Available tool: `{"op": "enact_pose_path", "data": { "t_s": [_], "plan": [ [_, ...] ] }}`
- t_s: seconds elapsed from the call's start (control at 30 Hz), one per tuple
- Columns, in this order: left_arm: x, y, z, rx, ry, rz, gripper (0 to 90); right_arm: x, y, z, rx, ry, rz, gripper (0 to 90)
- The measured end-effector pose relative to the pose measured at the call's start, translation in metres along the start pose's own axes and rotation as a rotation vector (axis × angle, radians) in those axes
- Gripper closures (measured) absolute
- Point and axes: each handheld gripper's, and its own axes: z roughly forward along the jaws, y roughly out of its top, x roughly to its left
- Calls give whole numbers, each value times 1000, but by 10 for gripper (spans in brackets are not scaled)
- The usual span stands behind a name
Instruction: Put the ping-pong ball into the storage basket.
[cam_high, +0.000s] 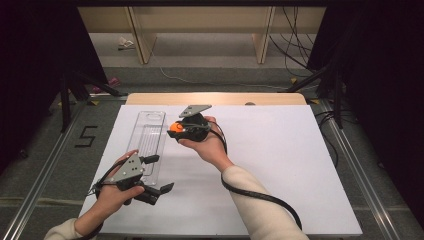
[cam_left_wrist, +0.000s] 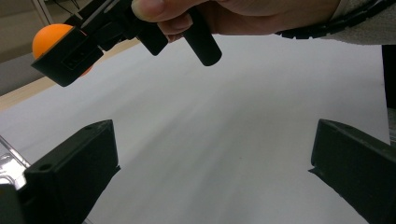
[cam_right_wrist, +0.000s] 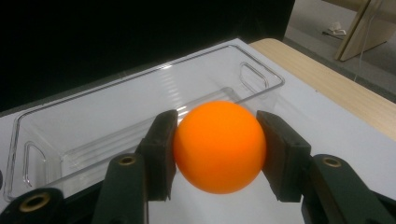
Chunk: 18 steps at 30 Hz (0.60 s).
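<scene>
Orange ball (cam_high: 176, 127) sits clamped in my right gripper (cam_high: 178, 128) beside the clear tray (cam_high: 150, 131), whose long axis runs away from me; floor marking reads "5" (cam_high: 87, 136). Left gripper (cam_left_wrist: 210, 163) gapes wide, holding nothing. Right gripper view: pads pinch the ball above the tray.

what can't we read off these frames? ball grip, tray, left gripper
- Orange ball: its far side and underside are hidden in the right gripper view by the right gripper.
- Clear tray: its near end is covered in the high view by the left gripper.
- Tray: cut off by the left edge of the left gripper view.
</scene>
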Motion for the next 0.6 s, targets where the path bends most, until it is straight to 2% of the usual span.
{"op": "enact_pose_path", "data": {
  "t_s": [0.6],
  "plan": [
    [0, 0, 0, -1, -2, 1, 2, 3, 7, 8, 6, 10, -13, 515]
  ]
}}
